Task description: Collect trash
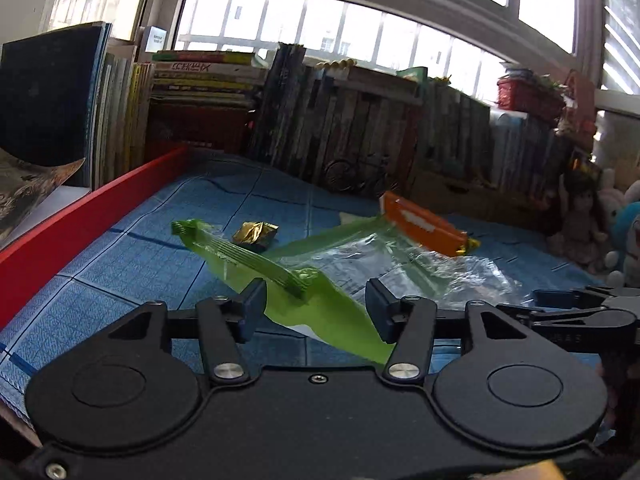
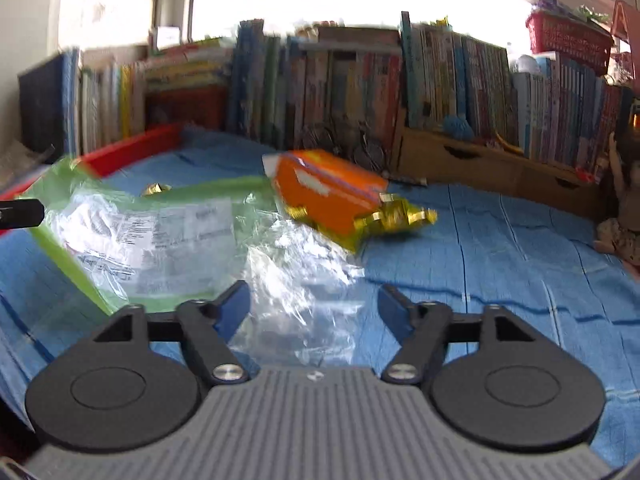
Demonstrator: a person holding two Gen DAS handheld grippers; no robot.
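A clear plastic bag with green edges lies crumpled on the blue mat. Its green zip strip runs between the fingers of my left gripper, which stands open, the pads clear of the strip. A crumpled gold foil wrapper sits just behind the bag. An orange wrapper with gold ends rests on the bag's far side. In the right wrist view, my right gripper is open over the bag's clear crinkled part, with the orange wrapper beyond it.
A red rail borders the mat on the left. Rows of books and a cardboard drawer box line the back. Stuffed toys and a doll stand at the right. Bare blue mat spreads to the right.
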